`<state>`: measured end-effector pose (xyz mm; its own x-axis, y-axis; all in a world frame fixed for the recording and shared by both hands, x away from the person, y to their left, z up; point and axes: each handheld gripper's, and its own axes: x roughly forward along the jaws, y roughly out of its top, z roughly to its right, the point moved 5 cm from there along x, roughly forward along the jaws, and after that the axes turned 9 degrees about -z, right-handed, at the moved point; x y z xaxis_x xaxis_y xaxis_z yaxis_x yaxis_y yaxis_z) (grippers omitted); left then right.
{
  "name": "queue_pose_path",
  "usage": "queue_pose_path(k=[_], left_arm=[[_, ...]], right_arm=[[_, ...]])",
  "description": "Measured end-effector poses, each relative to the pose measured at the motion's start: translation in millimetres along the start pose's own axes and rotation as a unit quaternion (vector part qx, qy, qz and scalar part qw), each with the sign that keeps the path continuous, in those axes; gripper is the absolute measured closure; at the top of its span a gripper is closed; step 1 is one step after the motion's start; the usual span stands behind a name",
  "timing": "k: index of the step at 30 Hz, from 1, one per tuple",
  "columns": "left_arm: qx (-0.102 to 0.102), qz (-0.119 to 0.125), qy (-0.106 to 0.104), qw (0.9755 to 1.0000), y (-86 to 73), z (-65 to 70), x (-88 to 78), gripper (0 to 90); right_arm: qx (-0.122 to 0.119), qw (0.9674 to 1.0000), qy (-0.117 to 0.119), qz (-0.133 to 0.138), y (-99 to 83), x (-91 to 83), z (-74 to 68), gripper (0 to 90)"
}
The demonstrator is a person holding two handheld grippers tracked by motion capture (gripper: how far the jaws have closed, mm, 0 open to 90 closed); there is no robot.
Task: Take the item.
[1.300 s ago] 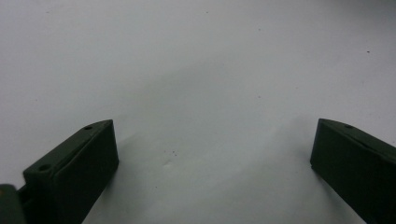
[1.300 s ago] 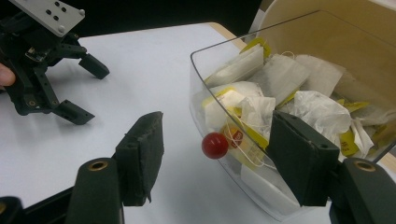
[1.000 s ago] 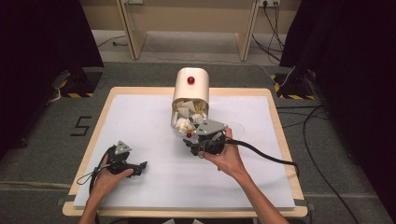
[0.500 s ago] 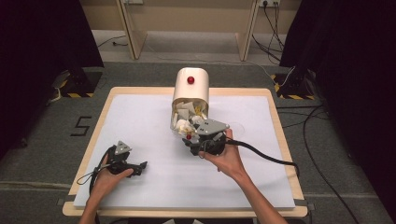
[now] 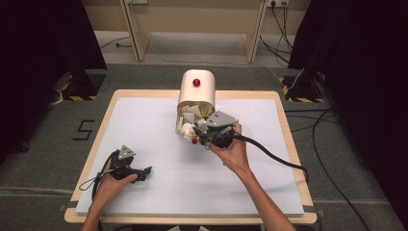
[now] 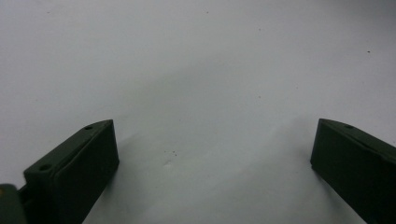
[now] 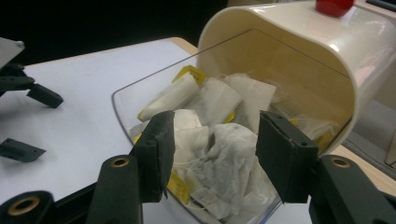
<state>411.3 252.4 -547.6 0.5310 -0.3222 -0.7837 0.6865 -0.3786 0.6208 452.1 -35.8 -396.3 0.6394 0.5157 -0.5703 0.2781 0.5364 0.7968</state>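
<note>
A: The desk [image 5: 144,125] under its white sheet carries a cream bin [image 5: 196,91] lying on its side just ahead of the right tongs [image 5: 191,136], its mouth turned toward them. How would that handle?

B: It looks like hard, smooth plastic, probably light, and apt to skid if nudged. The clear flap [image 7: 140,88] at its mouth lies open on the desk under the jaws.

A: And the tea bags [image 7: 219,154] spilling out between those jaws?

B: Soft, thin paper, nearly weightless, easily torn or crushed. The jaws have just been closing and now stand half spread on either side of a crumpled bag at the front of the heap; whether the pads already press it cannot be told. A gentle pinch across the body of the paper would likely serve better than the small yellow tags [image 7: 180,184].

A: The left tongs [image 6: 212,154]?

B: Spread wide over bare desk, holding nothing, well apart from the bin.
</note>
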Motion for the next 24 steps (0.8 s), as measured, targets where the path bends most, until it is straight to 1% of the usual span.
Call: queue_pose_path(k=[1,5,8,9,10,11,13,14,15,16,17,19,20,21,22,23,24], left_arm=[[0.000,0.000,0.000,1.0000,0.0,0.1,0.1,0.0],[0.000,0.000,0.000,1.0000,0.0,0.0,0.0,0.0],[0.001,-0.001,0.000,1.0000,-0.1,-0.2,-0.1,0.0],[0.001,-0.001,0.000,1.0000,-0.1,-0.2,-0.1,0.0],[0.001,-0.001,0.000,1.0000,-0.1,-0.2,-0.1,0.0],[0.001,-0.001,0.000,1.0000,-0.1,-0.2,-0.1,0.0],[0.001,-0.001,0.000,1.0000,-0.1,-0.2,0.0,0.0],[0.001,-0.001,0.000,1.0000,-0.1,-0.2,0.0,0.0],[0.001,-0.001,0.000,1.0000,-0.1,-0.2,0.0,0.0],[0.001,-0.001,0.000,1.0000,-0.1,-0.2,0.0,0.0],[0.001,-0.001,0.000,1.0000,0.0,-0.2,0.0,0.0],[0.001,-0.001,0.000,1.0000,-0.1,-0.2,0.0,0.0],[0.001,-0.001,0.000,1.0000,-0.1,-0.2,0.0,0.0],[0.001,-0.001,0.000,1.0000,-0.1,-0.3,-0.1,0.0],[0.001,-0.001,0.000,1.0000,-0.1,-0.3,-0.1,0.0],[0.000,0.000,0.000,1.0000,0.1,0.0,0.1,0.0],[0.000,0.000,0.000,1.0000,0.1,0.0,0.1,0.0]], right_arm=[[0.004,1.0000,-0.003,-0.002,0.2,1.4,1.4,48.0],[0.006,0.9999,-0.006,-0.014,-1.8,7.3,2.5,50.0],[0.009,0.9994,-0.008,-0.033,-6.1,14.4,3.2,54.3],[0.009,0.9992,-0.008,-0.037,-7.5,15.9,3.9,56.6],[0.009,0.9992,-0.008,-0.037,-7.5,15.9,3.9,56.6],[0.012,0.9992,-0.004,-0.038,-9.2,18.1,5.0,64.2],[0.013,0.9992,-0.001,-0.037,-10.1,18.8,6.2,69.5],[0.013,0.9992,-0.001,-0.037,-10.1,18.8,6.2,69.5],[0.011,0.9994,0.003,-0.034,-9.7,18.8,6.1,75.6],[0.011,0.9994,0.003,-0.034,-9.7,18.8,6.1,75.6],[0.008,0.9996,0.006,-0.026,-8.5,17.8,5.6,79.3],[0.008,0.9998,0.010,-0.016,-6.8,15.9,5.3,81.4],[0.008,0.9998,0.010,-0.016,-6.8,15.9,5.3,81.4],[0.009,0.9999,0.012,-0.005,-4.6,12.7,5.7,82.5],[0.009,0.9999,0.012,-0.005,-4.6,12.7,5.7,82.5],[0.012,0.9998,0.014,0.006,-2.1,8.2,6.6,83.0],[0.012,0.9998,0.014,0.006,-2.1,8.2,6.6,83.0]])
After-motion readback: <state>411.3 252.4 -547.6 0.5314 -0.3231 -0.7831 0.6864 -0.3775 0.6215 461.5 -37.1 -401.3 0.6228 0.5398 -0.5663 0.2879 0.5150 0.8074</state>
